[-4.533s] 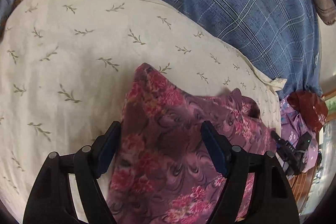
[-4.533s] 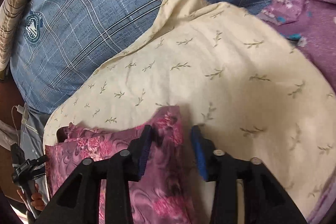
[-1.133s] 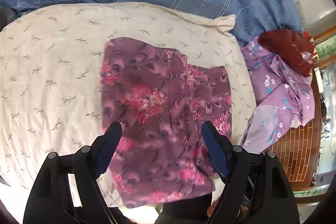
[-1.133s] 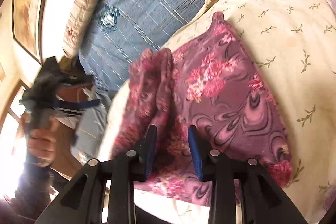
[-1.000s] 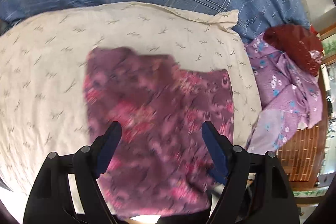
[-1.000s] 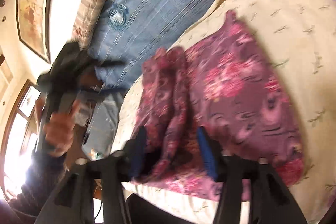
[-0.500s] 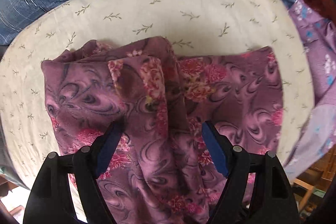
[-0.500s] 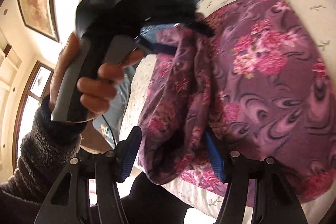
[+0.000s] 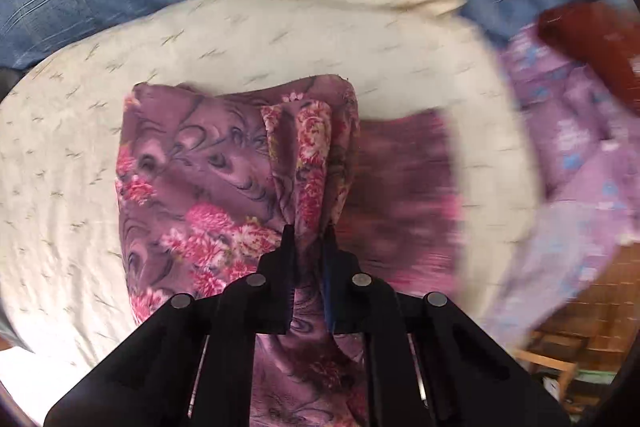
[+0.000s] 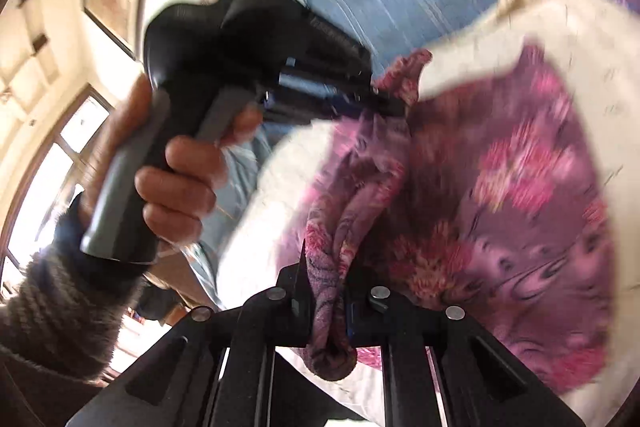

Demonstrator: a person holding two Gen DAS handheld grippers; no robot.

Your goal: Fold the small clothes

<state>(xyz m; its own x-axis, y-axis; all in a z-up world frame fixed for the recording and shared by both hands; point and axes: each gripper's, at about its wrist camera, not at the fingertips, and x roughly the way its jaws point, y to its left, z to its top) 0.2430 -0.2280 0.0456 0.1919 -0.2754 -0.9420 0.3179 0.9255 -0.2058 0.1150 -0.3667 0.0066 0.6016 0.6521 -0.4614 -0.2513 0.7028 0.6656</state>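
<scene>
Since half a second ago both grippers went from spread to clamped: left gripper [image 9: 308, 243] and right gripper [image 10: 325, 279] each pinch a bunched edge of the purple floral garment [image 9: 192, 163], which lies partly lifted on the cream pillow [image 9: 280, 39].

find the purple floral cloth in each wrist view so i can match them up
Left wrist view: the purple floral cloth fills the centre, bunched between the shut fingers of the left gripper.
Right wrist view: it covers the centre and right, one fold pinched by the right gripper.
Shared landmark: the cream leaf-print pillow beneath it, whose pointed corner shows at upper right in both views.
</scene>
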